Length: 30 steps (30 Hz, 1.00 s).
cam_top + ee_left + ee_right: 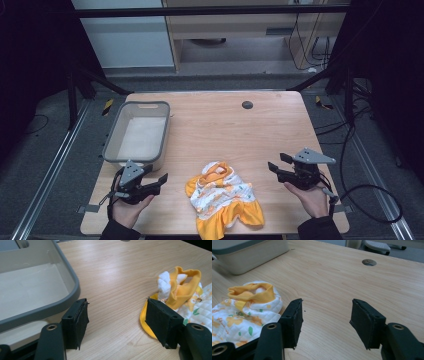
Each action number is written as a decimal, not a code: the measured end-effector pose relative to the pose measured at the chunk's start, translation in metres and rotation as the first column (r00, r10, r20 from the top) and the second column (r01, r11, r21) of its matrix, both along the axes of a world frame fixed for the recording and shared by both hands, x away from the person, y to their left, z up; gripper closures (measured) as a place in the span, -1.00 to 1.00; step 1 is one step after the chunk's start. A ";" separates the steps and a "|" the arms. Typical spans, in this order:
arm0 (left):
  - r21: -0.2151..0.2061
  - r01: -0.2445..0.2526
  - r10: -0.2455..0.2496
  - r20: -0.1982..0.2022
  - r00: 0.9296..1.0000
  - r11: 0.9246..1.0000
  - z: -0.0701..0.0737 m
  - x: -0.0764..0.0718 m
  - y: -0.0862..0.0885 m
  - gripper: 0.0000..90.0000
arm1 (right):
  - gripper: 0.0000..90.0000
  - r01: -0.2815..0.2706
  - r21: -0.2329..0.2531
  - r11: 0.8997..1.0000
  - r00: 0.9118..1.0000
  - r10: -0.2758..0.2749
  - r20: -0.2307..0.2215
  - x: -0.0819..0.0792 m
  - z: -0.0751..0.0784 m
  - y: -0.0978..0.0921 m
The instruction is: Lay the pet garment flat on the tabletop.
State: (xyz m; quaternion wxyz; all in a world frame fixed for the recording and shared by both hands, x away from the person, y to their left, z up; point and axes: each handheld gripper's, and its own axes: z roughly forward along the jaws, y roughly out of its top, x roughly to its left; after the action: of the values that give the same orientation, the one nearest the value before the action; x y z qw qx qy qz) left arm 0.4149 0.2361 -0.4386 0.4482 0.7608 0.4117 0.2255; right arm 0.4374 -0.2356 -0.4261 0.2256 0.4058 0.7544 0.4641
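Left gripper (155, 181): jaws spread wide, nothing between them but bare table (225, 125). Its one jaw sits just beside the grey bin (111, 145) rim, the other near the garment's orange edge. Right gripper (278, 164): jaws also released, over bare wood. The baby garment (224, 197), white print with orange trim, lies crumpled between the grippers, its hem at the table's near edge. Open tabletop beyond, up to the cable hole (247, 104).

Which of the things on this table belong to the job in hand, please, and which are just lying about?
In the job: baby garment, crumpled between the left gripper and right gripper, both open; grey basket, empty, beside it.

Lying about: cables on the floor; table's cable hole.
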 end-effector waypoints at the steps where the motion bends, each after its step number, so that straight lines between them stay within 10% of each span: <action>1: 0.005 0.014 -0.014 -0.003 1.000 1.000 0.000 0.001 -0.005 -0.23 | 0.00 -0.013 -0.001 1.000 1.000 0.013 -0.003 0.002 0.000 0.004; 30: 0.074 0.155 -0.152 -0.054 0.987 0.985 -0.012 0.016 -0.063 -0.19 | 0.18 -0.173 -0.060 0.983 0.984 0.170 -0.051 0.022 -0.013 0.063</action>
State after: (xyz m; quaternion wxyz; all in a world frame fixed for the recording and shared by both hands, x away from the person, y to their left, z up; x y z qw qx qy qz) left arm 0.4305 0.1731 -0.4501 0.4242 0.8123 0.3533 0.1879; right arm 0.4595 -0.1728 -0.4390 0.1805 0.3422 0.8059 0.4481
